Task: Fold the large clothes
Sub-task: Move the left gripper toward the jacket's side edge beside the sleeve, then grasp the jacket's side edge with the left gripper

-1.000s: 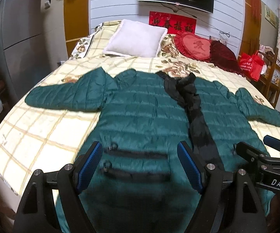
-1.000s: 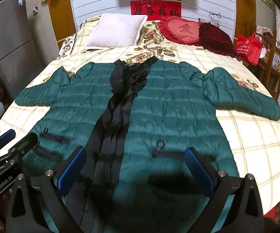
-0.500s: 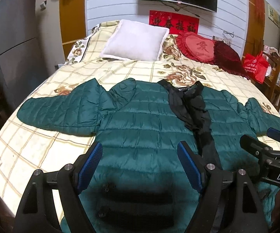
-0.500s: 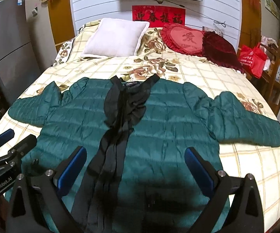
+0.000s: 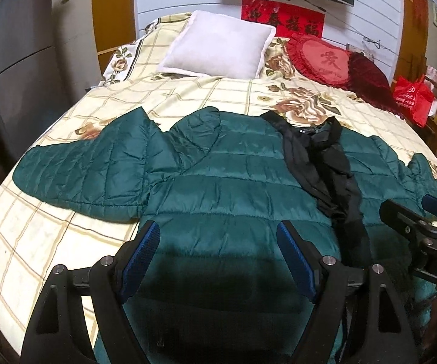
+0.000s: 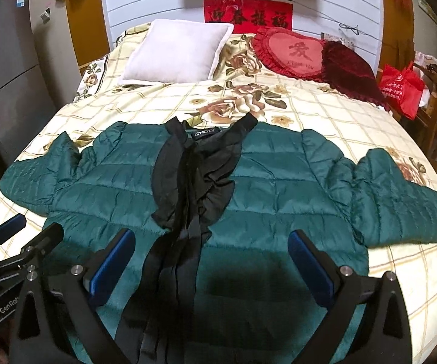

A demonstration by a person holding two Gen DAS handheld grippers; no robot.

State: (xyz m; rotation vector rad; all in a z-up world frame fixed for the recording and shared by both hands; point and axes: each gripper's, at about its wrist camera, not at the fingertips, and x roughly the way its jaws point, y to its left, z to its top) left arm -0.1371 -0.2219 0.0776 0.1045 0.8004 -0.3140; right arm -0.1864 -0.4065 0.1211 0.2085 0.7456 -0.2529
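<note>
A dark green quilted puffer jacket (image 5: 230, 182) lies flat on the bed, front up, both sleeves spread out; it also shows in the right wrist view (image 6: 279, 188). Its black lining and collar (image 6: 197, 166) run down the open front. My left gripper (image 5: 218, 254) is open and empty, hovering over the jacket's left half near the hem. My right gripper (image 6: 212, 261) is open and empty above the right half. Each gripper shows at the edge of the other's view.
The bed has a cream checked floral cover (image 5: 54, 236). A white pillow (image 5: 218, 48) and red heart cushions (image 5: 324, 60) lie at the head. A red bag (image 6: 400, 88) sits on wooden furniture at right. A grey cabinet (image 6: 6, 75) stands left.
Both grippers have risen and drawn back from the jacket's pocket area, so more of the jacket and bed shows. Both stayed open. The jacket has not moved.
</note>
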